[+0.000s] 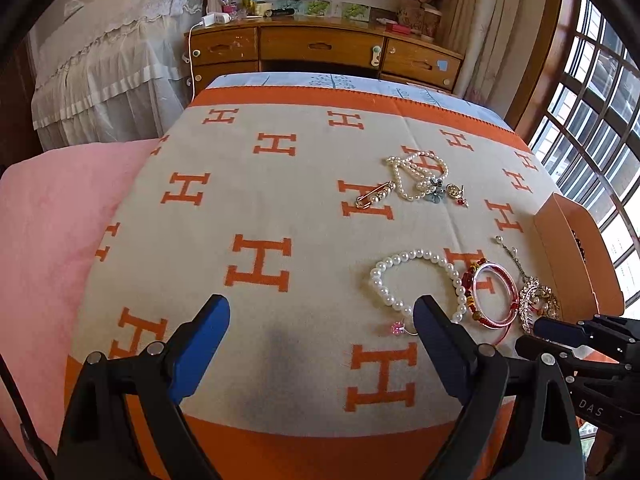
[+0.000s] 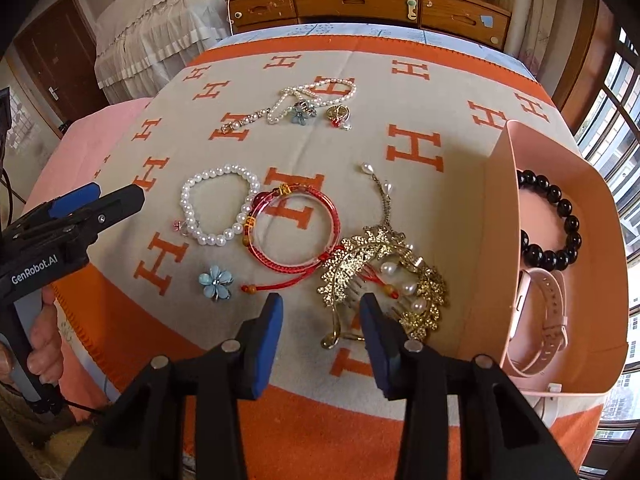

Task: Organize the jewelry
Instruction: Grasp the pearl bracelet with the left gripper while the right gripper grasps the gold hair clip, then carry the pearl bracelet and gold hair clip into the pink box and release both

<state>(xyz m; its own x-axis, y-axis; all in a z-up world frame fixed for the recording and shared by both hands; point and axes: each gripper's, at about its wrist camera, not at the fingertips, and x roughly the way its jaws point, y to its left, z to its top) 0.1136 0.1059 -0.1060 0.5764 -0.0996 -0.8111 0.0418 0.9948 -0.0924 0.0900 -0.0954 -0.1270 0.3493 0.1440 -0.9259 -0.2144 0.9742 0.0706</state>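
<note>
Jewelry lies on an orange-and-beige H-patterned blanket (image 2: 420,112). A white pearl bracelet (image 2: 200,216), a red bangle (image 2: 296,232) and a gold hair comb with pearls (image 2: 384,280) lie near the front; the pearl bracelet (image 1: 416,284) also shows in the left wrist view. A blue flower brooch (image 2: 216,282) lies left of the comb. A pearl necklace with small pieces (image 2: 308,100) lies farther back. A pink box (image 2: 496,240) at the right holds a black bead bracelet (image 2: 560,216) and a pink watch (image 2: 552,312). My right gripper (image 2: 320,312) is open, just before the comb. My left gripper (image 1: 320,316) is open and empty.
A pink pillow (image 1: 52,232) lies at the blanket's left. A wooden desk with drawers (image 1: 320,48) stands behind the bed. A window with bars (image 1: 592,120) is at the right. A white lace-covered piece of furniture (image 1: 104,60) stands at the back left.
</note>
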